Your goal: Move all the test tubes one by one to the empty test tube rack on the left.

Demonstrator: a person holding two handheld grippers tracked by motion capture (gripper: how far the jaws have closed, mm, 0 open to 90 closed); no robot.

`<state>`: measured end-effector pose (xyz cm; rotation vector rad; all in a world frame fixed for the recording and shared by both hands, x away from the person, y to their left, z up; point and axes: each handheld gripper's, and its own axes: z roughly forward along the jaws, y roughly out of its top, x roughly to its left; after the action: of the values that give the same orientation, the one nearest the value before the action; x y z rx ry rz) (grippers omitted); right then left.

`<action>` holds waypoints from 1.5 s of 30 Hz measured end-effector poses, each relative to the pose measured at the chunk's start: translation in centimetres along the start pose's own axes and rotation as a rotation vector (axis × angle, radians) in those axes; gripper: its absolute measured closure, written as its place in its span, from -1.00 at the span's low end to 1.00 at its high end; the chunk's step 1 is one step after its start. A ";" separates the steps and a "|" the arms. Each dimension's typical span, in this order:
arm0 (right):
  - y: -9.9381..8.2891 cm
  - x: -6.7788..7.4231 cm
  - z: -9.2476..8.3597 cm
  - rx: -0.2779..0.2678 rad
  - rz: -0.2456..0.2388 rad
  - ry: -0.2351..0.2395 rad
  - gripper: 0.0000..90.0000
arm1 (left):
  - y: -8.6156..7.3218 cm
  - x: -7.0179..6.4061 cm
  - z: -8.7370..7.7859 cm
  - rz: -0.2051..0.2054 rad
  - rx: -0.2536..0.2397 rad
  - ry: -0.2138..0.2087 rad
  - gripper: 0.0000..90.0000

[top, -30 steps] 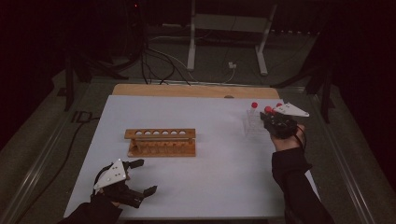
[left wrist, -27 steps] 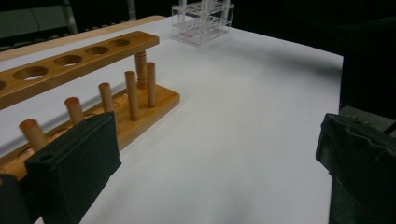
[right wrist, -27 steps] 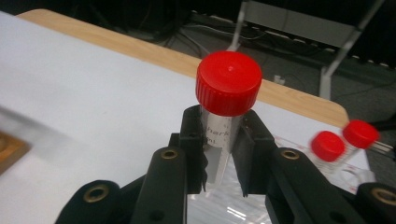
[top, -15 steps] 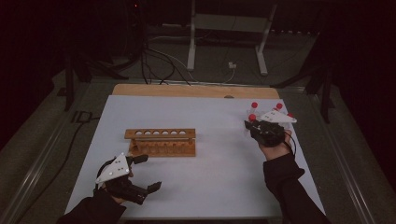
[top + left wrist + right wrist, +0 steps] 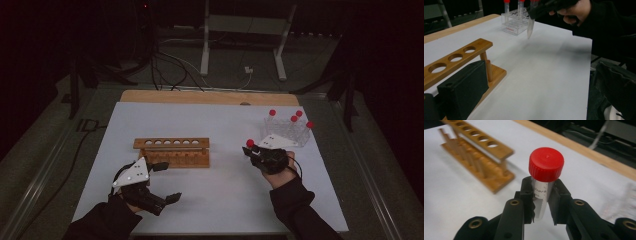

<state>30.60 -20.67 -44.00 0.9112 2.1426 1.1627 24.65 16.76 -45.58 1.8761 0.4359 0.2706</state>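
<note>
Clamping a red-capped test tube [image 5: 544, 187] just under its cap, the right gripper [image 5: 257, 151] has its jaws pressed on the clear tube from both sides. In the high view this gripper hangs over the white mat [image 5: 225, 200] at about four o'clock from the table's middle, with the tube's red cap at the gripper's ten o'clock end. From the left gripper view the tube [image 5: 530, 27] hangs cap-up with its pointed tip clear of the mat, just at six o'clock of the clear plastic rack [image 5: 515, 23].

That clear plastic rack [image 5: 287, 131] stands at the mat's two o'clock corner and carries four more red-capped tubes [image 5: 295, 119]. The wooden tube rack [image 5: 172, 152] sits near the mat's middle, at nine o'clock of the right gripper and well apart from it; its row of round holes is bare.

The left gripper [image 5: 162, 182] lies at the mat's seven o'clock corner, just at six o'clock of the wooden rack, its jaws spread wide with nothing between them.
</note>
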 end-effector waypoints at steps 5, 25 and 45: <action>-0.1 2.0 0.6 0.012 -0.032 0.058 0.66 | 0.5 0.0 0.5 0.006 0.011 -0.021 -0.99; -0.1 7.8 1.7 0.025 -0.112 0.237 0.67 | 3.5 -0.5 3.7 0.039 -0.007 -0.099 -0.92; 0.1 9.2 1.3 0.015 -0.125 0.291 0.67 | 4.7 -0.9 6.9 0.079 -0.028 -0.096 -0.23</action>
<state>25.77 -12.94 -45.74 0.6341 2.4020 1.2807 27.35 9.08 -43.48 1.8728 0.2922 0.2373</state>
